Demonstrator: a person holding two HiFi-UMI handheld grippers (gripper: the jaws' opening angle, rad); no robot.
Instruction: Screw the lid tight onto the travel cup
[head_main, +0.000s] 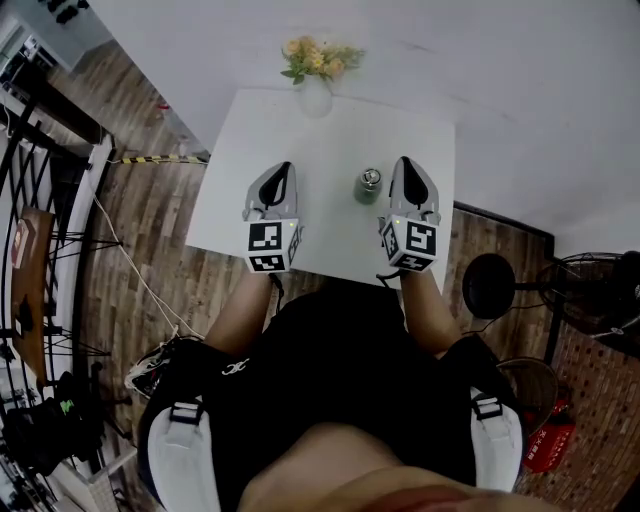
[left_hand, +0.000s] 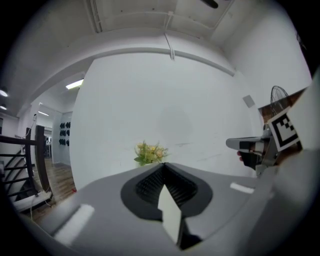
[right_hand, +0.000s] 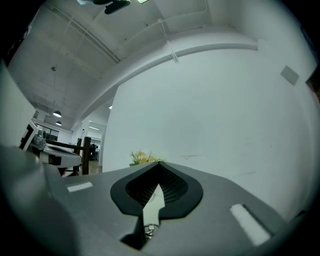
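1. The travel cup (head_main: 368, 187) stands upright on the white table (head_main: 335, 235), right of the table's middle. Its silver lid (head_main: 370, 178) sits on top. Whether the lid is already threaded on or only laid there, I cannot tell from above.
2. The left gripper (head_main: 282, 172) is over the near left part of the table. In the left gripper view its jaws (left_hand: 163, 166) are pressed together and nothing is between them.
3. The right gripper (head_main: 407, 168) is over the near right part of the table. In the right gripper view its jaws (right_hand: 159, 166) are also pressed together and hold nothing.
4. The relation that matters: the cup is between the two grippers but much nearer to the right one. It is just beside that gripper, on its left side, and level with its front half. The left gripper is well apart from the cup, which lies to its right.
5. The long axis of the cup is vertical, so I judge the lid must be taken from above or from the side and turned around this axis, while the other gripper holds the body.
6. Both grippers must first spread their jaws, I think.
7. A vase of flowers (head_main: 316, 92) stands at the far edge, apart from the cup.
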